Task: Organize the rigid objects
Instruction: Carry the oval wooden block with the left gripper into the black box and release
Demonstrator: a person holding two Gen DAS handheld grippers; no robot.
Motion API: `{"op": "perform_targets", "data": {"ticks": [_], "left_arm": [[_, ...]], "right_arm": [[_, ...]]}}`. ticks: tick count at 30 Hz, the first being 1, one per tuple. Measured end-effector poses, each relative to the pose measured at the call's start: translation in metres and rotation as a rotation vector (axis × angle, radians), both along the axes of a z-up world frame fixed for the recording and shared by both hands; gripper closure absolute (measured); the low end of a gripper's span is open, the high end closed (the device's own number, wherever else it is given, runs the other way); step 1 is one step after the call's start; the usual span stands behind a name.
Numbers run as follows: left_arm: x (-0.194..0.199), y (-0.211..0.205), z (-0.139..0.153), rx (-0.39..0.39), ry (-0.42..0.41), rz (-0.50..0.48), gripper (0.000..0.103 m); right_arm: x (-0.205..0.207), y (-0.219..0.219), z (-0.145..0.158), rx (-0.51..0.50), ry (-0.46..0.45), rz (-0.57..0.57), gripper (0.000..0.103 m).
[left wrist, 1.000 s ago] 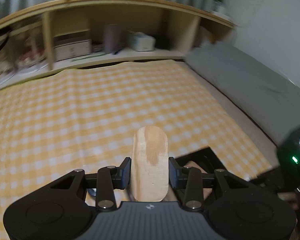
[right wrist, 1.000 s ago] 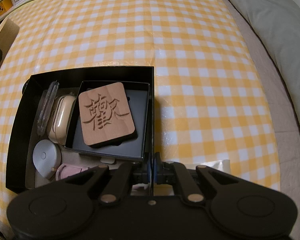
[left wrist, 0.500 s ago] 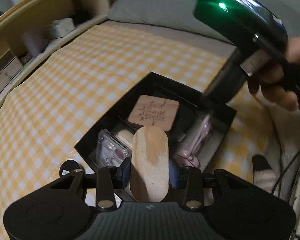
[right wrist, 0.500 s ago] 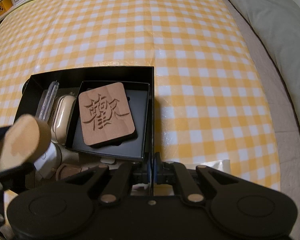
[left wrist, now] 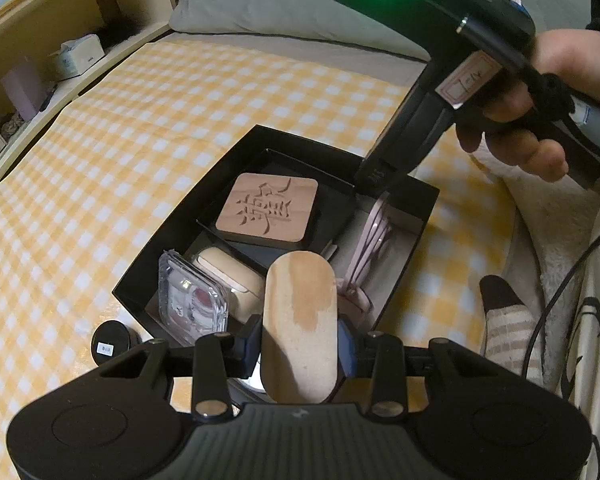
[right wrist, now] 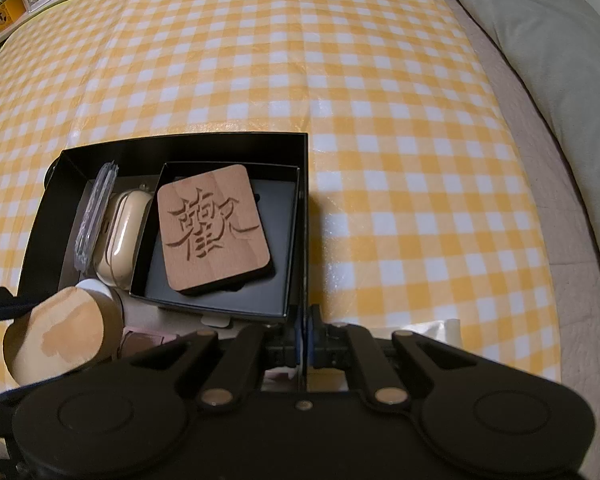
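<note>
Across most of both frames spreads the yellow-and-white checked cloth [right wrist: 340,80] over the bed, with a grey pillow [right wrist: 548,52] along the upper right edge of my right wrist view and a wooden shelf unit [left wrist: 60,40] in the upper left of my left wrist view.

On the cloth sits the black box [right wrist: 304,200], at lower left of centre in the right view and mid-frame in the left. Inside it, a smaller black tray [right wrist: 260,292] holds a square wooden coaster [right wrist: 212,232] carved with a Chinese character, lying tilted on the tray. Beside the tray, toward the box's left wall in the right view, stand a cream case [right wrist: 120,240] and a clear plastic case [right wrist: 96,216], both on edge. A pink cord [left wrist: 372,240] lies in the box at its right side in the left view. Just outside the box's near left corner, a small round black jar [left wrist: 112,344] rests on the cloth.

My left claw [left wrist: 300,344] is partly open and clamped on an oval wooden block [left wrist: 300,320], which stands upright between the pads at bottom centre of the left view, over the near end of the box.

My right claw [right wrist: 303,344] is pinched almost fully closed on the box's thin right wall at bottom centre of its own view; my hand [left wrist: 560,92] shows at upper right of the left view.
</note>
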State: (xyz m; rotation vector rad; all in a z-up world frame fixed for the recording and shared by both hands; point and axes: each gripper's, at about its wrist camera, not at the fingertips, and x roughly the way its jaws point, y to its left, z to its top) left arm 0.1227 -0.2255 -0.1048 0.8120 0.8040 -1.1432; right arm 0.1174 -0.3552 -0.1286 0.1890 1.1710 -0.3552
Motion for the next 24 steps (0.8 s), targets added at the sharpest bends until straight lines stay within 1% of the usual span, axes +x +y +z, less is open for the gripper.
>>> {"op": "perform_targets", "data": {"ticks": [2, 3, 4, 5, 6, 7, 11, 13, 15, 16, 24], "left_arm": [[0.0008, -0.0003, 0.0011, -0.014, -0.007, 0.013, 0.062], [0.0008, -0.0001, 0.002, -0.026, -0.015, 0.015, 0.059], [0.0014, 0.0005, 0.0026, -0.03, -0.019, 0.015, 0.05], [0.0022, 0.0009, 0.0035, -0.029, -0.014, 0.018, 0.045], [0.0023, 0.0015, 0.0047, -0.031, -0.007, 0.019, 0.037], [0.0022, 0.0019, 0.0056, -0.034, -0.001, 0.017, 0.033], [0.0013, 0.0008, 0.006, -0.027, 0.017, 0.017, 0.027], [0.0007, 0.0003, 0.0059, -0.025, 0.022, 0.02, 0.016], [0.0, 0.0001, 0.0055, -0.026, 0.027, 0.021, 0.008], [-0.0002, 0.0002, 0.0057, -0.027, 0.03, 0.024, 0.006], [0.0002, -0.0007, 0.0051, -0.017, 0.066, 0.054, 0.0]], "right_arm": [[0.0001, 0.0, 0.0, -0.001, 0.0, 0.0, 0.099], [0.0, 0.0, 0.0, -0.001, 0.0, 0.0, 0.099], [0.0, 0.0, 0.0, 0.0, 0.0, 0.0, 0.099], [0.0001, 0.0, 0.0, 0.0, 0.0, 0.0, 0.099], [0.0001, 0.0001, -0.0001, 0.001, 0.0, 0.001, 0.099], [0.0001, 0.0002, 0.0002, -0.004, 0.0, 0.001, 0.099], [0.0001, 0.0, 0.0, -0.001, 0.0, 0.001, 0.099], [0.0001, 0.0001, -0.0001, 0.0, 0.0, 0.0, 0.099], [0.0003, 0.0, 0.0, -0.001, 0.0, 0.0, 0.099], [0.0002, 0.0001, -0.0001, -0.001, 0.0, 0.001, 0.099], [0.0002, 0.0001, -0.0003, -0.001, 0.0, 0.001, 0.099]]}}
